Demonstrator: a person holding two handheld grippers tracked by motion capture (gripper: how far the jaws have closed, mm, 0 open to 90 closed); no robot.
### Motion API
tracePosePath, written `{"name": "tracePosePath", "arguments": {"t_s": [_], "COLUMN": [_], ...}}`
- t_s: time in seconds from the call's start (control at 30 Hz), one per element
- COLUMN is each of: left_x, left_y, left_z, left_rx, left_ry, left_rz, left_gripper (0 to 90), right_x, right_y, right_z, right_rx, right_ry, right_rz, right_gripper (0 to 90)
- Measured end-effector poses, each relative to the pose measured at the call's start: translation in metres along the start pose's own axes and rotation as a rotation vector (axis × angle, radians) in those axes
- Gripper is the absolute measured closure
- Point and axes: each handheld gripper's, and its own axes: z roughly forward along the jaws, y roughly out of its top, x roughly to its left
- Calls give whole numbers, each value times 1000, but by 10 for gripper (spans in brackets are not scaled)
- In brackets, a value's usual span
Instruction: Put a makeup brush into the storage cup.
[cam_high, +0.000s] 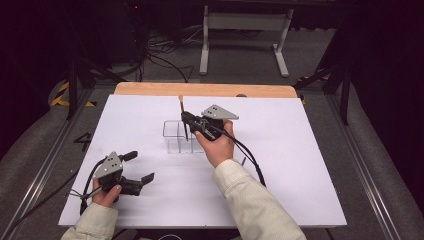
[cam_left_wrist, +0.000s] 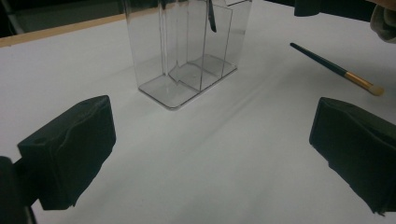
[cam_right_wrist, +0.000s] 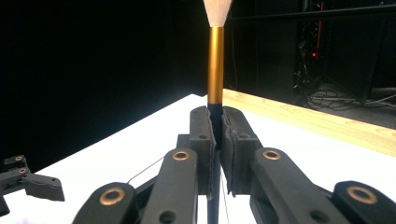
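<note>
A clear plastic divided container (cam_high: 174, 136) stands mid-table on the white sheet. My right gripper (cam_high: 186, 119) is shut on a paintbrush (cam_high: 182, 111), held upright with its bristles on top. The brush's dark handle points down into the container. In the right gripper view the pads (cam_right_wrist: 205, 135) clamp the dark handle just under the gold ferrule (cam_right_wrist: 215, 65). In the left gripper view the handle's tip (cam_left_wrist: 211, 18) hangs inside the container (cam_left_wrist: 187, 51). My left gripper (cam_high: 139, 166) rests open at the front left, holding nothing. A second paintbrush (cam_left_wrist: 336, 67) lies flat on the sheet.
The white sheet (cam_high: 300, 165) covers the table, with a wooden edge (cam_high: 205, 90) showing at the back. The second paintbrush (cam_high: 243, 161) lies just right of the right forearm. Cables trail from both grippers. Behind the table are a dark floor and stand legs.
</note>
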Motion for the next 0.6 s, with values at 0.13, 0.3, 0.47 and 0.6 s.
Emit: {"name": "tracePosePath", "arguments": {"t_s": [0.13,0.3,0.47,0.6], "left_x": [0,0,1,1], "left_y": [0,0,0,1], "left_z": [0,0,0,1], "left_rx": [0,-2,0,0], "left_ry": [-2,0,-1,-4], "left_rz": [1,-1,4,-1], "left_gripper": [10,10,10,10], "right_x": [-3,-6,-8,-10], "right_y": [0,9,18,22], "right_z": [-4,-20,-40,-55], "right_rx": [-12,-36,-45,-50], "right_ry": [13,20,23,22], "right_rz": [57,55,36,19], "right_gripper": [638,542,477,452]}}
